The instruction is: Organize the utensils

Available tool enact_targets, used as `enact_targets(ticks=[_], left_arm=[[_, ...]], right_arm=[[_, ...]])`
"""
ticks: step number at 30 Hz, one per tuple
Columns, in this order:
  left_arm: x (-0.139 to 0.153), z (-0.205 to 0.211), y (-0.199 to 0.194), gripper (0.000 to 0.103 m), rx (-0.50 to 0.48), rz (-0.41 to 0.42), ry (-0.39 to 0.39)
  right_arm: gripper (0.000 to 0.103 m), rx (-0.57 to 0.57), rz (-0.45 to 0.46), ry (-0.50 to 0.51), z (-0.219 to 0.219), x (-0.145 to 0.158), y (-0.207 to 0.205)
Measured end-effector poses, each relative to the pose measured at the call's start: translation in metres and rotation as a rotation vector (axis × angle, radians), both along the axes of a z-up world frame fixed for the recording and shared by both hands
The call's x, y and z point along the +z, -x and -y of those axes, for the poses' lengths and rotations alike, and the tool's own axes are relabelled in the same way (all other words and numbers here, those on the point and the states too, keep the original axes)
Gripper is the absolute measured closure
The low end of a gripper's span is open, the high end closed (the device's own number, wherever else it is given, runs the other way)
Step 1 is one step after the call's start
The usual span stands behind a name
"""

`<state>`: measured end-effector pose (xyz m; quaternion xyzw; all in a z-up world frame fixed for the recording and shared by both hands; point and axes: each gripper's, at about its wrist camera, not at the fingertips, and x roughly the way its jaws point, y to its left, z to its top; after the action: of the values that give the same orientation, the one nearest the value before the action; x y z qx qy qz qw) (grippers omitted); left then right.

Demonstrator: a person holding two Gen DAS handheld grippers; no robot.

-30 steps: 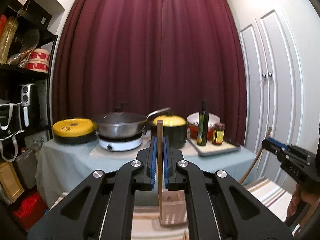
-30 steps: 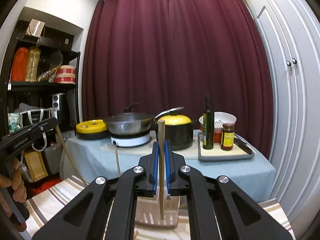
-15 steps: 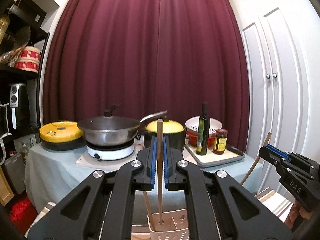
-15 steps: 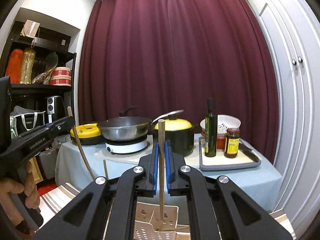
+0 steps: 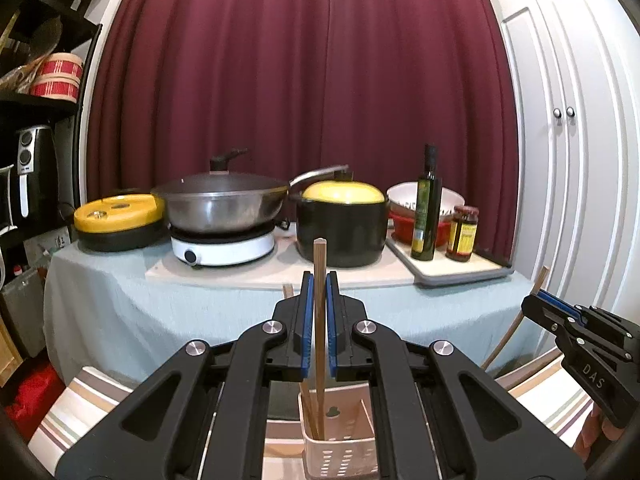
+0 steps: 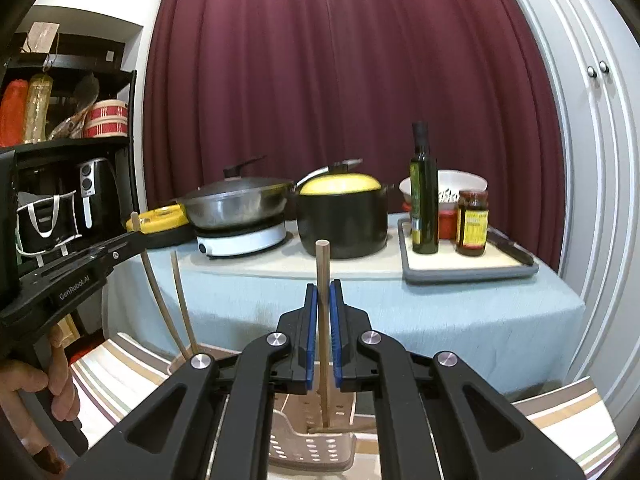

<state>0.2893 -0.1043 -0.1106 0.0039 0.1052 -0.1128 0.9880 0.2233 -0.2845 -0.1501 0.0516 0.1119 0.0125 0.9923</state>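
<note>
Maroon curtain [image 5: 304, 80] spans back wall. White panelled cupboard doors [image 5: 568, 140] on right. Black shelf unit [image 6: 68, 152] on left, air fryer [image 6: 94, 188] on it. Table [image 6: 400, 312] with pale blue-grey cloth mid-room. Striped cloth [image 6: 560, 420] in foreground. Even indoor light.

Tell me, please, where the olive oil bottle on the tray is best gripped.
Probably around the wide body of the olive oil bottle, coming in level from the front: it stands upright, the jar crowds its right, and the bowl sits behind.

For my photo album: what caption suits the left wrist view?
Left gripper lowers a wooden chopstick into a perforated utensil holder.
</note>
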Motion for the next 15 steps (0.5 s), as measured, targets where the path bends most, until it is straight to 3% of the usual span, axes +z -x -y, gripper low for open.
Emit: enact_targets(ticks=[5, 7, 9, 12, 15], left_arm=[[-0.017, 0.003, -0.009, 0.095, -0.003, -0.045, -0.013], [-0.020, 0.003, -0.009, 0.089, -0.005, -0.055, -0.018], [-0.020, 0.003, -0.008, 0.080, -0.003, -0.054, -0.021], [-0.018, 0.001, -0.002, 0.067, -0.002, -0.047, -0.019], [-0.016, -0.001, 0.008, 0.057, -0.002, -0.041, -0.020]], right_arm=[[0.095, 0.000, -0.027, -0.008, 0.000, -0.009, -0.005], [0.085, -0.003, -0.030, -0.008, -0.001, -0.009, -0.005], [0.065, -0.016, -0.023, -0.001, -0.001, -0.008, -0.001], [0.052, -0.034, -0.008, 0.010, -0.002, -0.004, 0.007], [0.048, -0.048, -0.003, 0.019, -0.003, -0.001, 0.018]])
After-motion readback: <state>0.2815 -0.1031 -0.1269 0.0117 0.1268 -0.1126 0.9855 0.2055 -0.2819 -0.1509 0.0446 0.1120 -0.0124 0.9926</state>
